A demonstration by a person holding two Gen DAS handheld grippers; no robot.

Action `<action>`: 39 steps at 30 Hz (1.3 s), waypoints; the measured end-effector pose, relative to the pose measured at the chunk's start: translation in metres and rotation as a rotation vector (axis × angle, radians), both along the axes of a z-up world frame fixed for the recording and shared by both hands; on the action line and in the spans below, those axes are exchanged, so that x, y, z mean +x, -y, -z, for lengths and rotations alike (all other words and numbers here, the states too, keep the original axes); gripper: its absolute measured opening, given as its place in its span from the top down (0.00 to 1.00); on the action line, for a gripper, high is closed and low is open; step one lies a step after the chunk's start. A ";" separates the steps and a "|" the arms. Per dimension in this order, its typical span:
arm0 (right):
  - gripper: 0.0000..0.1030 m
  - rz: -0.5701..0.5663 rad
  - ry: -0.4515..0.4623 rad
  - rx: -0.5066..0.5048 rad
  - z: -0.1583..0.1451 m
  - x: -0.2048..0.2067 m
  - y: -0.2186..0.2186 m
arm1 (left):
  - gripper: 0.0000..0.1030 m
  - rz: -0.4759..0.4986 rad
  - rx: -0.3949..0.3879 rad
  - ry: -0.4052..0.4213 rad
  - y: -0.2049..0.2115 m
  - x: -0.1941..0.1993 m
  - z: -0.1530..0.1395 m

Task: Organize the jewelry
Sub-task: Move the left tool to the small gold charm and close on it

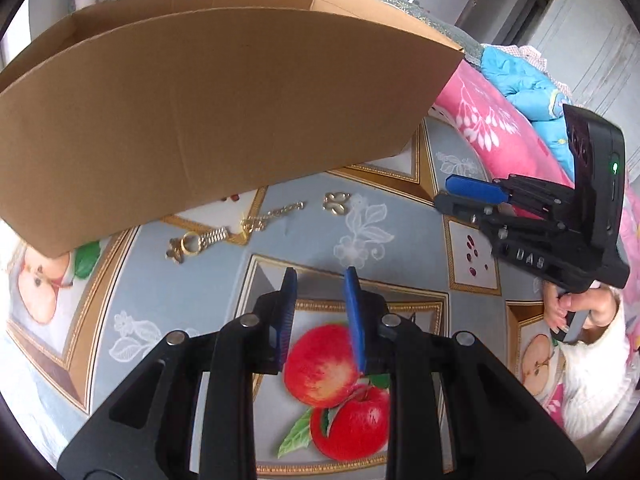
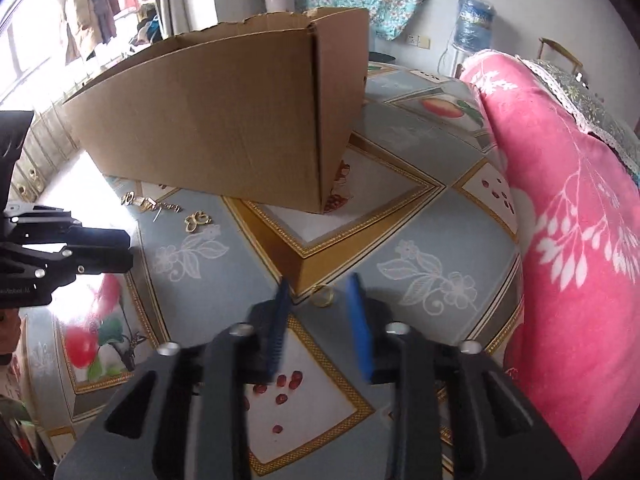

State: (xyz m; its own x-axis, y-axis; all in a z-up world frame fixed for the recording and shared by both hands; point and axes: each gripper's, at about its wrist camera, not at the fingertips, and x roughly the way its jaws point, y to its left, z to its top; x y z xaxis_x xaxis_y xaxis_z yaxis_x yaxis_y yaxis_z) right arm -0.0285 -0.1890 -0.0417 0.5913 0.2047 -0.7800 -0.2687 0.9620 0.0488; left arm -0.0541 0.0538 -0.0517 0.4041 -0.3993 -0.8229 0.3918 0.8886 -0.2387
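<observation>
Both claws gape, gripping nothing; left claw (image 1: 320, 284) over glossy table (image 1: 392, 200); gold jewelry (image 1: 224, 232) at eleven o'clock by cardboard box (image 1: 208, 112); right claw (image 2: 320, 292) frames a gold ring (image 2: 323, 296).

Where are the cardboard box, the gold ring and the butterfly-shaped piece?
box (image 2: 224, 120), right wrist view, front wall.
ring (image 2: 323, 296), right wrist view, its band.
butterfly piece (image 1: 336, 202), left wrist view, its centre.
</observation>
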 end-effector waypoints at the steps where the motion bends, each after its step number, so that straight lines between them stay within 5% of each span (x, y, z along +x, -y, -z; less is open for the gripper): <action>1: 0.89 0.017 -0.003 0.015 0.000 0.002 0.003 | 0.77 0.001 0.008 0.012 0.003 0.002 -0.001; 3: 0.89 0.039 -0.007 0.042 0.001 0.003 0.006 | 0.77 0.003 0.013 0.032 0.006 0.005 -0.003; 7: 0.90 0.037 0.039 -0.062 0.001 -0.002 -0.009 | 0.77 0.003 0.016 0.053 0.011 0.014 -0.003; 22: 0.90 0.048 0.082 0.053 -0.017 -0.016 0.013 | 0.68 0.078 0.200 0.221 0.041 0.025 0.004; 29: 0.90 0.067 0.069 0.097 -0.013 -0.014 0.021 | 0.68 0.104 0.182 0.227 0.050 0.024 0.006; 32: 0.90 0.058 0.081 0.109 -0.017 -0.015 0.021 | 0.88 0.083 0.190 0.216 0.050 0.026 0.007; 38: 0.90 0.056 0.080 0.134 -0.022 -0.017 0.022 | 0.89 0.083 0.229 0.196 0.055 0.025 0.005; 39: 0.90 0.051 0.078 0.141 -0.024 -0.018 0.023 | 1.00 0.078 0.213 0.191 0.053 0.025 0.004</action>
